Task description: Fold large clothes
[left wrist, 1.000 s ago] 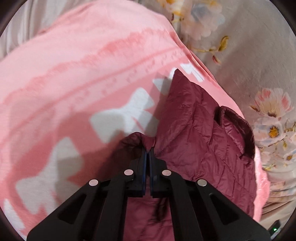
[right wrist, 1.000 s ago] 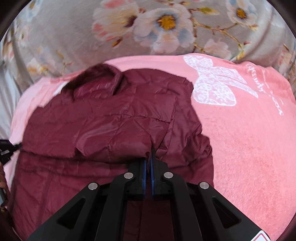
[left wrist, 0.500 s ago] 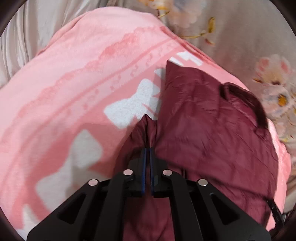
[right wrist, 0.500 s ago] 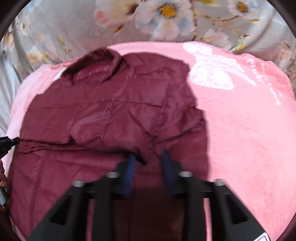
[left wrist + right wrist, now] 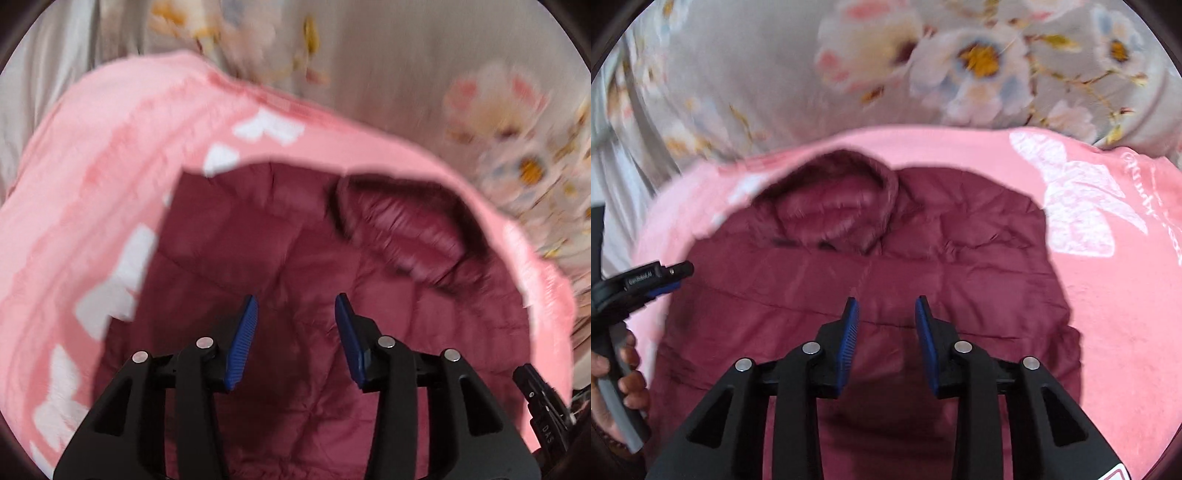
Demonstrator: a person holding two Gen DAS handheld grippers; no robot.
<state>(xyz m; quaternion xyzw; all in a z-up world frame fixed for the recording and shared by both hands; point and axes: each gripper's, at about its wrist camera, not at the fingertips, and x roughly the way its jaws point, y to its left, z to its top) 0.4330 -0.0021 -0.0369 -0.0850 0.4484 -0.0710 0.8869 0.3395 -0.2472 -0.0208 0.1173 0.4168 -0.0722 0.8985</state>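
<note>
A maroon quilted jacket (image 5: 295,266) lies flat on a pink blanket, its collar (image 5: 406,236) towards the far side. My left gripper (image 5: 295,310) hovers over the jacket's middle, its jaws opening, with nothing between the blue pads. The right wrist view shows the same jacket (image 5: 979,258) with its collar (image 5: 834,199) at the upper left. My right gripper (image 5: 886,314) hangs above the jacket's centre, jaws apart and closing, holding nothing. The left gripper (image 5: 681,275) also shows at the left edge there, held by a hand (image 5: 628,373).
The pink blanket (image 5: 92,184) with white bow prints spreads under the jacket and reaches far to the right (image 5: 1108,332). Beyond it lies a grey floral bedsheet (image 5: 775,74). The right gripper's tip (image 5: 539,406) shows at the lower right of the left wrist view.
Both grippers were shut on folds of the jacket and have let go and opened. The left one swung over the jacket's middle; the right one drew back from the cloth.
</note>
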